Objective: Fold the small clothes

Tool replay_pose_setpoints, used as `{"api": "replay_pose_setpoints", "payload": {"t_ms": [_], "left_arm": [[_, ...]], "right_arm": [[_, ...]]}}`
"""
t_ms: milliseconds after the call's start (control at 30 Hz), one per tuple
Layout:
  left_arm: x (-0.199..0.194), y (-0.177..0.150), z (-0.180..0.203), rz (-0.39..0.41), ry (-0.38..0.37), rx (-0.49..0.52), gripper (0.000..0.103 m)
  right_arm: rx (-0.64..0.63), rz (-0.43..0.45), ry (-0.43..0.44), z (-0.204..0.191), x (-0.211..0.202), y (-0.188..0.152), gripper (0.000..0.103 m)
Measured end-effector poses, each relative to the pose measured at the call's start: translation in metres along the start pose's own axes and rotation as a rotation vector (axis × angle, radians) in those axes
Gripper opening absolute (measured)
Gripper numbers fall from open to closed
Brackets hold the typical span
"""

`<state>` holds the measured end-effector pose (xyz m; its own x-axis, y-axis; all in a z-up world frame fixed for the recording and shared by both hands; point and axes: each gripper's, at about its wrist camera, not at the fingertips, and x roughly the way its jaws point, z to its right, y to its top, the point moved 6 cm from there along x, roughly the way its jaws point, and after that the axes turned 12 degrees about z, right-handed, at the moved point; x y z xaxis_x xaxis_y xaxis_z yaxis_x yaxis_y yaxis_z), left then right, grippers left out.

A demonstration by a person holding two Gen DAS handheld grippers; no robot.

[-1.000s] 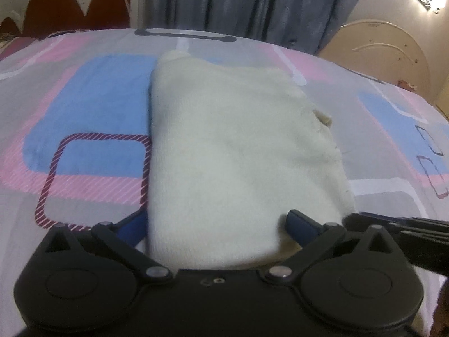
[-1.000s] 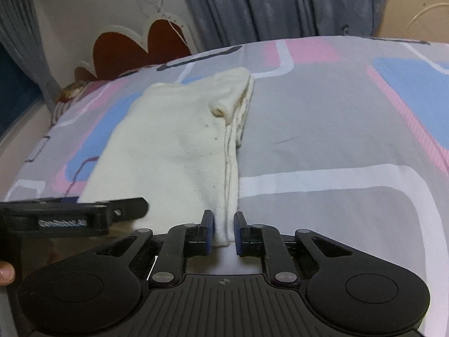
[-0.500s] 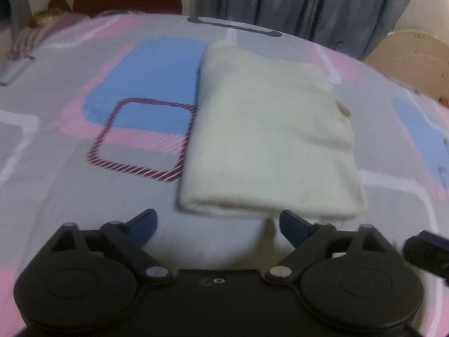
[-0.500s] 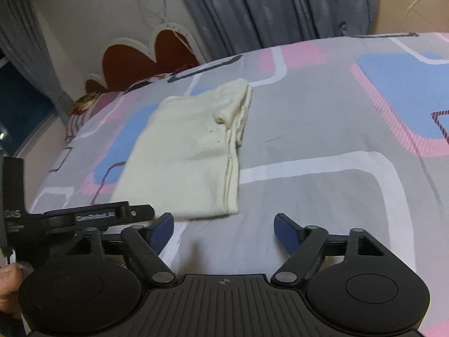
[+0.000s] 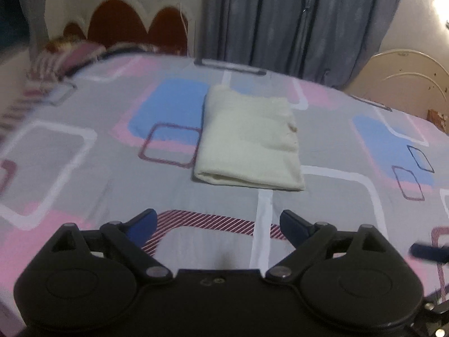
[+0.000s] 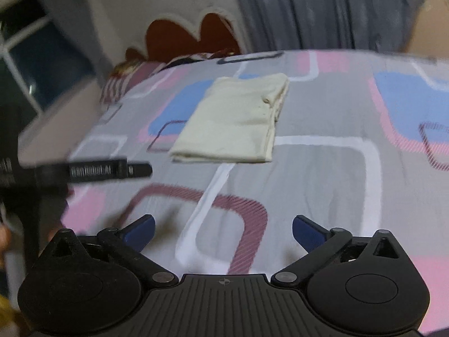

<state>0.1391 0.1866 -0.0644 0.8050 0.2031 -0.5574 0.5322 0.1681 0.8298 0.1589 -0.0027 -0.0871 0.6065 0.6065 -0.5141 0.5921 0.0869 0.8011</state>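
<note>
Both my grippers have drawn back from the folded cloth (image 5: 248, 143) since a second ago, and my right jaws, then pinching its near edge, now stand wide. From my left gripper (image 5: 217, 220), spread and empty, the cloth lies flat on the bedsheet (image 5: 84, 168), well ahead. From my right gripper (image 6: 223, 229), likewise empty, it sits ahead and slightly left. I judge the fold finished; retreating straight back, high, should avoid snagging its loose right edge.
</note>
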Motion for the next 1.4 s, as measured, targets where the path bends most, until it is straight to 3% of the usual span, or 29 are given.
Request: {"api": "replay_pose_setpoints", "payload": {"t_ms": [233, 367, 500, 833, 1400], "left_arm": [[-0.083, 0.012, 0.007, 0.115, 0.023, 0.029, 0.100], [-0.122, 0.017, 0.012, 0.174, 0.025, 0.050, 0.102], [-0.151, 0.019, 0.013, 0.217, 0.027, 0.058, 0.102], [-0.180, 0.018, 0.013, 0.255, 0.024, 0.052, 0.102], [-0.184, 0.019, 0.011, 0.264, 0.021, 0.029, 0.102]], "right_arm": [[-0.182, 0.285, -0.157, -0.042, -0.088, 0.024, 0.103], [-0.191, 0.428, -0.254, -0.054, -0.128, 0.037, 0.103], [-0.155, 0.511, -0.270, -0.063, -0.156, 0.041, 0.103], [-0.157, 0.523, -0.255, -0.072, -0.174, 0.036, 0.103], [-0.165, 0.507, -0.255, -0.071, -0.179, 0.029, 0.103]]}}
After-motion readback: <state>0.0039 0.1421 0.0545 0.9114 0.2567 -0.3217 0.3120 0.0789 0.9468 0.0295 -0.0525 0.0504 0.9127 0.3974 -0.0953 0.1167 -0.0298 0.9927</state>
